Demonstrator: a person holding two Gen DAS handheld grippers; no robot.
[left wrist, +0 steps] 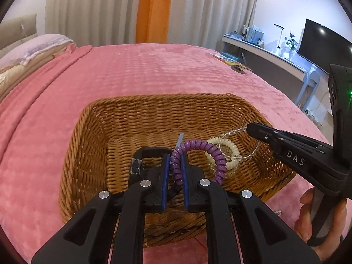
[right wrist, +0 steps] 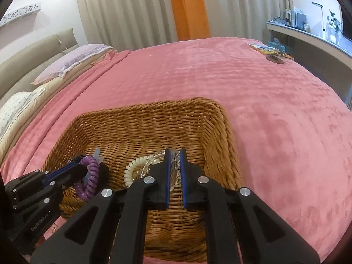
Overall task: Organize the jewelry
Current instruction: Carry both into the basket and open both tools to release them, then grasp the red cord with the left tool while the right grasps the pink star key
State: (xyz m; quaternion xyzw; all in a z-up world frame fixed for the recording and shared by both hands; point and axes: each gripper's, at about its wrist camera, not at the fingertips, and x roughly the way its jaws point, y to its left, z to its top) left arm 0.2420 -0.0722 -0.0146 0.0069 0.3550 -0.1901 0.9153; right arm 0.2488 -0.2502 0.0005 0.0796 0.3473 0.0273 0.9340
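Observation:
A wicker basket point(left wrist: 154, 110) point(right wrist: 143, 114) sits on the pink bed. My left gripper point(left wrist: 176, 154) is shut on a purple spiral bracelet point(left wrist: 198, 146) and holds it over the basket; the bracelet also shows in the right wrist view point(right wrist: 91, 171). A cream spiral bracelet point(left wrist: 232, 148) point(right wrist: 134, 165) lies on the basket floor. My right gripper point(right wrist: 175, 151) is shut on a clear bead bracelet point(right wrist: 175, 160) above the basket's right side; in the left wrist view its beads point(left wrist: 233, 132) hang from the gripper tip point(left wrist: 250, 129).
The pink bedspread point(right wrist: 264, 110) spreads all around the basket. Pillows point(right wrist: 72, 63) lie at the far left. A book and a dark round object point(right wrist: 275, 58) lie at the far right corner of the bed. A desk with a monitor point(left wrist: 323, 44) stands beyond.

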